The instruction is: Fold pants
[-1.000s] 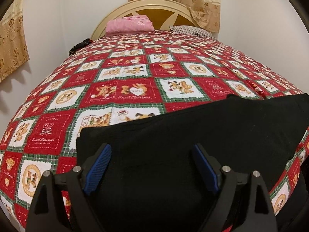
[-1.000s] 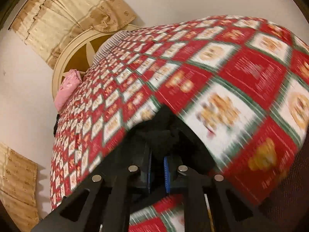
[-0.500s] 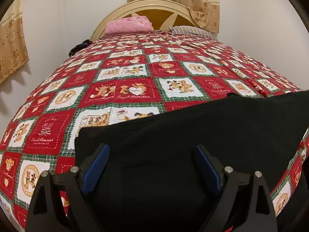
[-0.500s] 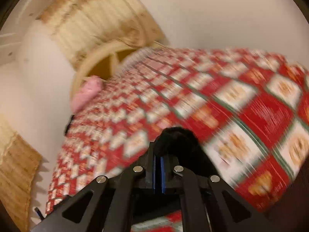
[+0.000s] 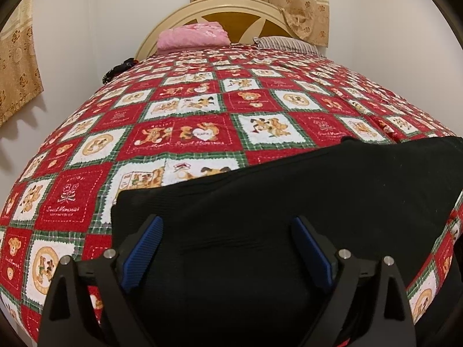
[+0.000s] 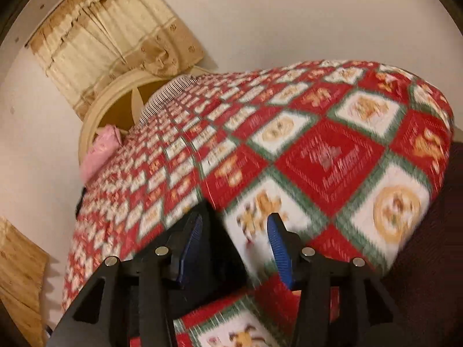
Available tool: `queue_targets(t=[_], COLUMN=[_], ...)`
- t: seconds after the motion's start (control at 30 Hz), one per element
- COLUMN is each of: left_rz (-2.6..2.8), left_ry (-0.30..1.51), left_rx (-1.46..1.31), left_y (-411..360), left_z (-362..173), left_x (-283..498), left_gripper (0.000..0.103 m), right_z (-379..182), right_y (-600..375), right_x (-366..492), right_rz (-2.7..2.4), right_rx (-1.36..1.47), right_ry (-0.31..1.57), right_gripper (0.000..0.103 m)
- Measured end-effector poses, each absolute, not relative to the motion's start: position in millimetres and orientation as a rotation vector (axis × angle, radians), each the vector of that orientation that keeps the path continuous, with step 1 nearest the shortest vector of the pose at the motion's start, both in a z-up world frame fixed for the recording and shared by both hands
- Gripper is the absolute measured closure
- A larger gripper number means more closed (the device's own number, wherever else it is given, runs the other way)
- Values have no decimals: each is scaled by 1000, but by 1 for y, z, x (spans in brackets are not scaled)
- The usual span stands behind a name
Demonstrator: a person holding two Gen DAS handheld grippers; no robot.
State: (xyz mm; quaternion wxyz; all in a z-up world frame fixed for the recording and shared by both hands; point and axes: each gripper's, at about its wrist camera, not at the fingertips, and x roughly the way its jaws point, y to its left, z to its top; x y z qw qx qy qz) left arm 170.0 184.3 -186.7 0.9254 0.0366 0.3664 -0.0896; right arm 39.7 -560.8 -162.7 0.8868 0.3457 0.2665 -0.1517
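The black pants [image 5: 289, 202] lie folded flat on the near part of the bed, over the red and white teddy-bear quilt [image 5: 202, 110]. My left gripper [image 5: 227, 231] is open, hovering over the pants' near left part with nothing between its blue pads. In the right wrist view my right gripper [image 6: 234, 228] is open and empty; a dark edge of the pants [image 6: 214, 248] shows between its fingers, by the left pad. The view is blurred by motion.
A pink folded cloth [image 5: 192, 35] and a striped pillow [image 5: 286, 44] lie at the headboard [image 5: 231, 14]. A dark item [image 5: 115, 69] sits at the bed's far left edge. Curtains hang on the walls. The bed's right edge [image 6: 428, 217] drops to a dark floor.
My right gripper was shut on the pants' edge and has opened and let go, tilting while moving. My left gripper stays open and almost still.
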Motion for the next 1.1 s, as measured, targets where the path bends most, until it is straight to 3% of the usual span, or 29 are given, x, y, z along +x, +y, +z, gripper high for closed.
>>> queue_targets(t=[0.3, 0.4, 0.73, 0.9, 1.1], left_rz=[-183, -178, -137, -70, -37], left_ry=[751, 760, 704, 722, 760], left_rx=[75, 76, 84, 90, 15], left_y=[184, 184, 197, 220, 236], left_z=[-187, -187, -169, -170, -185], left_x=[170, 172, 153, 159, 173], left_gripper=[8, 5, 4, 4, 4], right_z=[-173, -184, -151, -131, -173], right_y=[-558, -537, -508, -407, -258], right_x=[116, 132, 113, 126, 147], right_rz=[-220, -290, -421, -126, 229], right_rx=[654, 507, 330, 166, -90], right_ry=[747, 836, 736, 708, 834], right_gripper=[55, 74, 74, 66, 66])
